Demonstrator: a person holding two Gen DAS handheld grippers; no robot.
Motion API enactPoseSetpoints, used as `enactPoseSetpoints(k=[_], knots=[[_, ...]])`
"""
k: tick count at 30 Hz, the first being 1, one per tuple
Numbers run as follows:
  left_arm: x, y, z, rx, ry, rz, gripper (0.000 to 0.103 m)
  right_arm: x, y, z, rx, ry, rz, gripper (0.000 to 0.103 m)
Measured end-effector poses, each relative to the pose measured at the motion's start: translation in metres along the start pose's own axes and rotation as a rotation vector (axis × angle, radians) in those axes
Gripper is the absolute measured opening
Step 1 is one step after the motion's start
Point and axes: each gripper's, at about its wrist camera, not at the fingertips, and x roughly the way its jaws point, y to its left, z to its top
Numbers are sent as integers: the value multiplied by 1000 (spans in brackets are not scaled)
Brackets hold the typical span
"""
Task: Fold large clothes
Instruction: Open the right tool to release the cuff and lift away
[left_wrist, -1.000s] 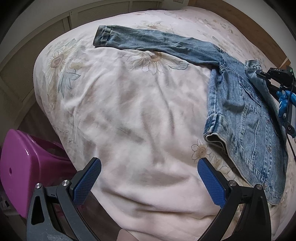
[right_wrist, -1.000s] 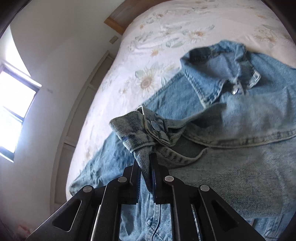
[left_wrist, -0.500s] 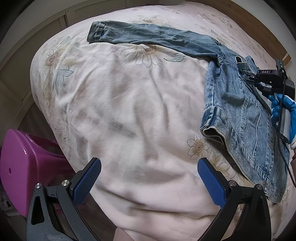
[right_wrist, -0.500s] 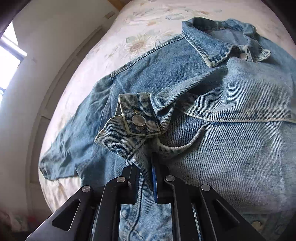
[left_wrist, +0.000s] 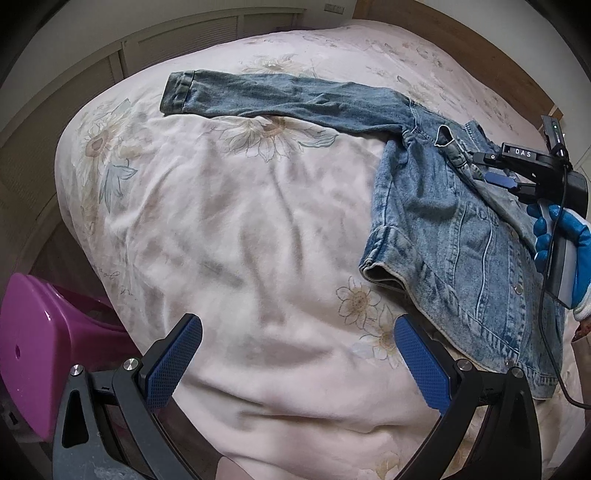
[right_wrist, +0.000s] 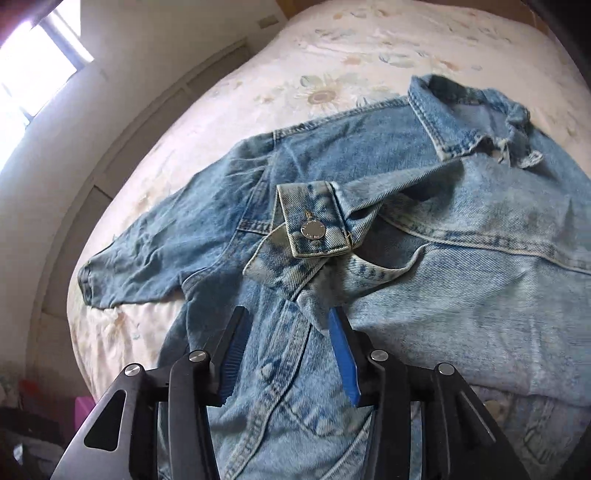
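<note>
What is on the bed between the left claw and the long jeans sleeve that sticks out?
Nothing but bare flowery bedcover. In the left wrist view, the left claw hangs open, and the stretched-out sleeve of the denim jacket lies far across it.

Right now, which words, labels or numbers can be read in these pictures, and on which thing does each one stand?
"DAS": white letters on the black body of the right gripper, seen from the left wrist.
Round metal button on the denim jacket cuff: embossed marks, too blurred to read.
Nothing else legible.
</note>
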Motion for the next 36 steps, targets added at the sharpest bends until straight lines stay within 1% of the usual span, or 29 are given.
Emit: enactPoseSetpoints(k=[1,4,5,7,9,10,11,13,15,16,18,19,20,22,24,26,27,29,32,34,36], knots=[[-1,-2,1,0,-6,-9,102,-8,-2,-1,-12,-12,-10,51],[-2,-7,3,7,-11,-20,102,-30,-19,-7,-37,-62,-102,53],[-1,-9,3,11,-3,-21,102,-38,-32,-10,-27,-78,-149,53],[2,-12,2,11,7,-32,102,-50,-55,-15,13,-103,-210,53],[4,-13,1,9,15,-54,102,-62,-80,-23,60,-125,-288,53],[5,-15,1,10,17,-65,102,-66,-93,-27,81,-131,-338,53],[6,-17,1,17,18,-75,102,-66,-103,-30,93,-126,-369,53],[4,-21,1,38,12,-89,102,-60,-117,-34,106,-91,-410,53],[2,-24,2,54,-4,-74,102,-51,-123,-39,107,-62,-425,55],[1,-25,2,59,-12,-65,102,-44,-121,-41,101,-53,-429,57],[-2,-27,3,59,-36,-70,102,-34,-111,-42,71,-52,-445,58],[-4,-27,3,54,-51,-68,102,-32,-105,-41,58,-51,-427,58],[-6,-28,5,53,-66,-69,102,-29,-99,-40,41,-48,-379,58],[-10,-33,8,65,-86,-79,102,-28,-83,-38,-19,-47,-325,58],[-13,-39,11,85,-101,-85,102,-32,-74,-39,-59,-67,-315,58],[-15,-45,12,102,-106,-99,102,-42,-73,-41,-56,-91,-308,58],[-15,-48,13,109,-99,-105,102,-49,-77,-42,-43,-104,-320,58],[-12,-54,13,122,-72,-120,102,-65,-92,-48,-14,-134,-380,58],[-9,-64,10,145,-46,-133,102,-89,-125,-58,51,-157,-461,58],[-10,-69,8,161,-46,-137,102,-98,-147,-68,97,-148,-498,58],[-15,-75,6,176,-51,-150,102,-103,-171,-83,148,-114,-517,58]])
